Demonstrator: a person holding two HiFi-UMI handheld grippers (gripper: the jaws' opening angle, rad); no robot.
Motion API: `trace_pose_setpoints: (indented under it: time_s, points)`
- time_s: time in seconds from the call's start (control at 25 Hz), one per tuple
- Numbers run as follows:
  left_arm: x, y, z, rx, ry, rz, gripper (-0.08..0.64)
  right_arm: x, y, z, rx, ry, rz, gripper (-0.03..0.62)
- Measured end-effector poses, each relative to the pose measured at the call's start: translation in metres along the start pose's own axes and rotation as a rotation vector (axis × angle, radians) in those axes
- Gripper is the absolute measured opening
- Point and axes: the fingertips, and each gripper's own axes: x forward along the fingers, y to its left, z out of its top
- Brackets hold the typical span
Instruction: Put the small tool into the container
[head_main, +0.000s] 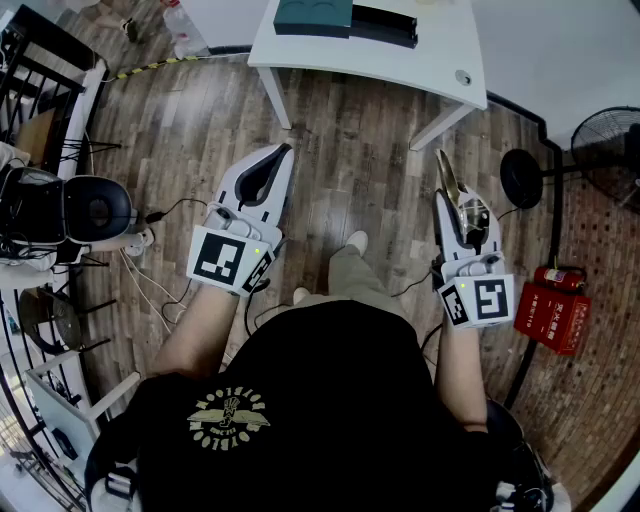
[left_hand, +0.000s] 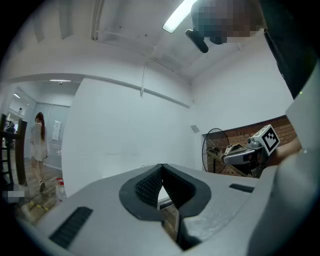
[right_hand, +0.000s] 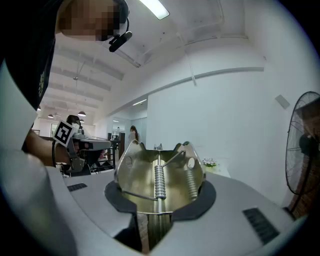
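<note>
Right tongs (right_hand: 160, 197) grasp a shiny sprung metal clip (right_hand: 159, 167); left tongs (left_hand: 161, 170) clenched, empty.
The smooth clip could twist loose between the pads.

Workroom with a wooden floor and a white table

A white table (head_main: 420, 55) stands on the plank floor (head_main: 350, 160). To its right is a black floor fan (head_main: 610, 150), with a red fire extinguisher box (head_main: 553, 310) nearby. Cables (head_main: 150, 290) trail across the floor on the left. Yellow-and-black striped tape (head_main: 160, 66) runs off the table's left side. A person (left_hand: 37, 137) stands far off.
</note>
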Motion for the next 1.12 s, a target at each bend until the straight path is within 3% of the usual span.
trace_pose_setpoints:
  time_s: [0.28,0.44,0.6,0.76,0.92,1.12]
  points:
    - [0.052,-0.018,0.0,-0.006,0.013,-0.017,0.008,0.015,-0.028,0.002,0.017,0.002,0.057,0.132]
    - [0.085,-0.02,0.009,0.046,-0.005,-0.018,0.008,0.031,-0.037,0.018,-0.041,-0.01,0.063,0.132]
    - [0.117,-0.001,0.019,0.113,-0.048,0.037,0.006,0.042,-0.054,0.024,0.004,-0.032,0.001,0.132]
    - [0.133,0.007,0.037,0.106,-0.093,0.072,0.008,0.075,-0.074,0.033,-0.023,-0.08,-0.022,0.132]
    - [0.131,0.012,0.016,0.11,-0.071,0.094,0.008,0.102,-0.088,0.041,-0.088,-0.142,-0.062,0.132]
    - [0.127,0.013,-0.008,0.131,-0.056,0.118,0.008,0.1,-0.094,0.006,-0.073,-0.076,-0.111,0.132]
